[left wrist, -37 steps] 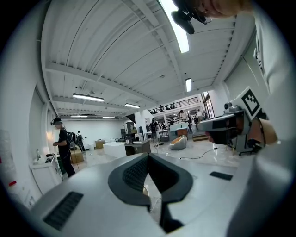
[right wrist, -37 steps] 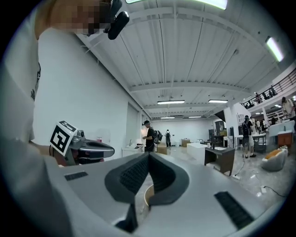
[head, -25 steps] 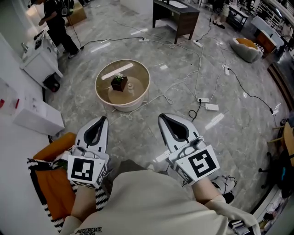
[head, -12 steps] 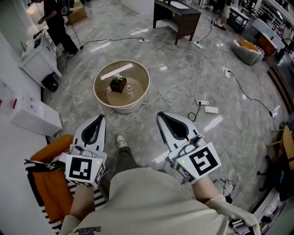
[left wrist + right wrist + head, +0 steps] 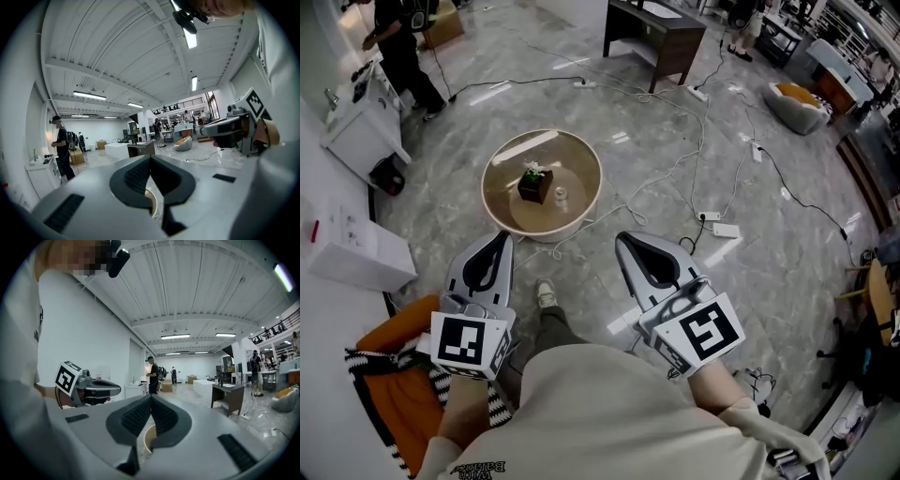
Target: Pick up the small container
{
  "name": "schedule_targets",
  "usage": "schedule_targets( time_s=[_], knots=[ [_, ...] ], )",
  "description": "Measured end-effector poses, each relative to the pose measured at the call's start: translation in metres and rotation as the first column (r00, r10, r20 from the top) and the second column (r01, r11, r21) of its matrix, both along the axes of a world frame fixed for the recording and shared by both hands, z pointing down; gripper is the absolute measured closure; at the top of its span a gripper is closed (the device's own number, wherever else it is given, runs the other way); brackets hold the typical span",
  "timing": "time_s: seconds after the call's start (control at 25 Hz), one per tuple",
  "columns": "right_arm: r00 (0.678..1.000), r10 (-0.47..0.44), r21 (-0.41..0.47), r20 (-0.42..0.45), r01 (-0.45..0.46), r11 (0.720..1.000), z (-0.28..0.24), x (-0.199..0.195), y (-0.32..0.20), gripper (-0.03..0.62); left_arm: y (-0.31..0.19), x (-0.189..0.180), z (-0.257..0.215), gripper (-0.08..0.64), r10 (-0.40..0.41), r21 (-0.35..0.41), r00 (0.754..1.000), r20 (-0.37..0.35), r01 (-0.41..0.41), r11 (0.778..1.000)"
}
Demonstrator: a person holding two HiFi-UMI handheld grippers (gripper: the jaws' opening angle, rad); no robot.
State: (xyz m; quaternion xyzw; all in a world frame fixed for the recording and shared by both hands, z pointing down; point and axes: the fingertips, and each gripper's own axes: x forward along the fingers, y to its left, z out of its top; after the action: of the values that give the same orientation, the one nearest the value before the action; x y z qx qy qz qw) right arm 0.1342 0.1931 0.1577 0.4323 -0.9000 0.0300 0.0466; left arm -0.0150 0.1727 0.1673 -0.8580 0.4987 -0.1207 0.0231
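While the small container (image 5: 561, 195) stands pale and low near the middle of the round table (image 5: 586, 169), both my grippers are well short of it. A dark box (image 5: 534, 185) with a little plant on top sits just left of the container, the two apart. The table rests on the grey stone floor (image 5: 787, 281), far ahead of me and a bit left of the gap between my grippers. My left gripper (image 5: 503, 238) has its jaws closed tip to tip with nothing in them, and my right gripper (image 5: 622, 238) is closed and empty the same way. My shoe (image 5: 546, 294) shows between them. Cables (image 5: 698, 141) trail across the floor to the right, ending at a power strip (image 5: 724, 230). An orange cushion (image 5: 389, 394) lies near left, a white box (image 5: 352, 253) beyond it, and a dark desk (image 5: 652, 37) stands far off.
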Motion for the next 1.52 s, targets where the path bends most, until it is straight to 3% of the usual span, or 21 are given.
schedule_targets(
  time_s=[0.48,0.84,1.24,1.52],
  knots=[
    [0.997,0.071,-0.045,-0.031,-0.073,0.996,0.007,-0.068,-0.141,0.595,-0.156,-0.059,-0.003,0.554,0.085,-0.009,0.996,0.006,-0.084,0.996],
    [0.994,0.100,-0.039,-0.046,-0.102,0.994,-0.002,-0.131,-0.243,0.595,-0.254,-0.123,-0.006,0.554,0.098,-0.013,0.995,-0.006,-0.098,0.995],
    [0.990,0.127,-0.058,-0.061,-0.130,0.990,0.007,-0.161,-0.306,0.595,-0.304,-0.157,0.009,0.554,0.079,-0.044,0.996,-0.032,-0.080,0.996],
    [0.980,0.187,-0.068,-0.068,-0.192,0.979,0.021,-0.137,-0.328,0.595,-0.318,-0.147,0.024,0.554,0.060,-0.063,0.998,-0.006,-0.060,0.996]
  ],
)
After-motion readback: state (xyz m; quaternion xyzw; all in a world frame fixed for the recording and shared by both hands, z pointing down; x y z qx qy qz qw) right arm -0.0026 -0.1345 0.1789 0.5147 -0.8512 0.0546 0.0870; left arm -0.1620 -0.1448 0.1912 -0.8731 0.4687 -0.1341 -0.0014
